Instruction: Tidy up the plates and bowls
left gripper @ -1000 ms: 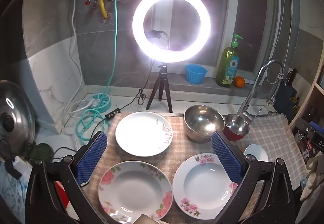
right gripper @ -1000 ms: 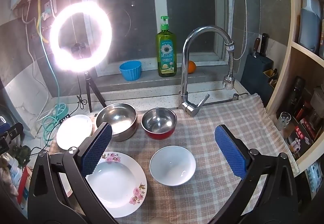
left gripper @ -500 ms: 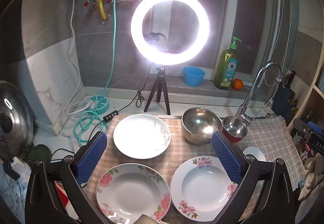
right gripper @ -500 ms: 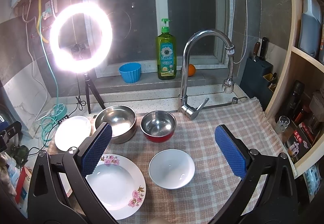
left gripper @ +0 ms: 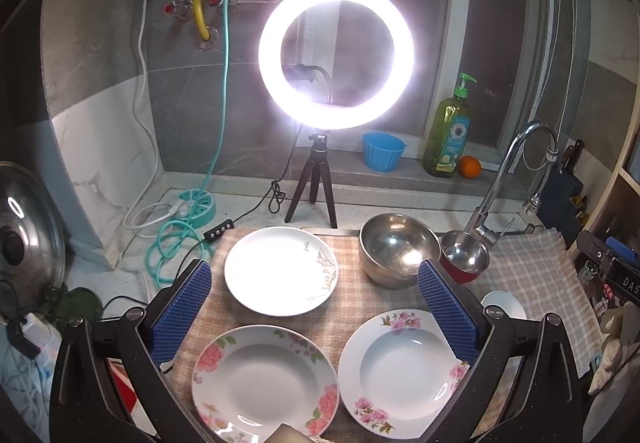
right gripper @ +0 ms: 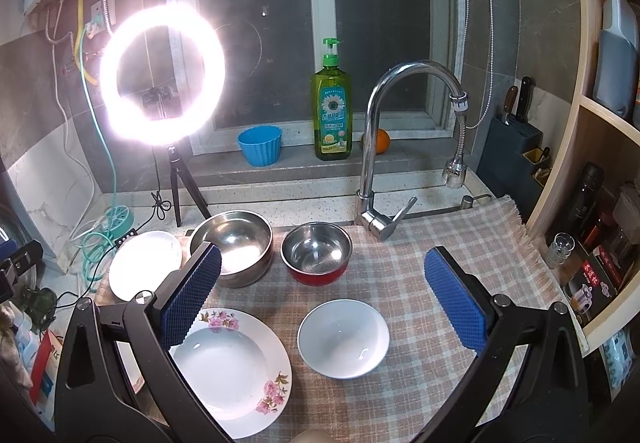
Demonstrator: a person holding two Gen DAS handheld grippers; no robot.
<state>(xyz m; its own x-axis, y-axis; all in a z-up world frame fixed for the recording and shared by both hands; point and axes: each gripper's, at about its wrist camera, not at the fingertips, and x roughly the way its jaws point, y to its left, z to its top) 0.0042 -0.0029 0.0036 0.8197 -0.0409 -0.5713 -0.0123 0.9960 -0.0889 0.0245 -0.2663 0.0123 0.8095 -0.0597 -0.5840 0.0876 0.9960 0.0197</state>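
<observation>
Both claws, the left claw (left gripper: 314, 309) and the right claw (right gripper: 322, 293), hang spread wide and empty above the checked-cloth surface (right gripper: 460, 243), because nothing is stacked: three white plates lie apart at 9 o'clock, three bowls toward 12.

Checked beige cloth (right gripper: 420, 243); two white plates with pink flowers (left gripper: 264, 379) (left gripper: 404, 367); white plate with gold sprig (left gripper: 280, 271); steel bowl (right gripper: 232, 243); red-walled bowl (right gripper: 316, 253); white bowl (right gripper: 343, 338); blue pads (right gripper: 456, 303).
</observation>
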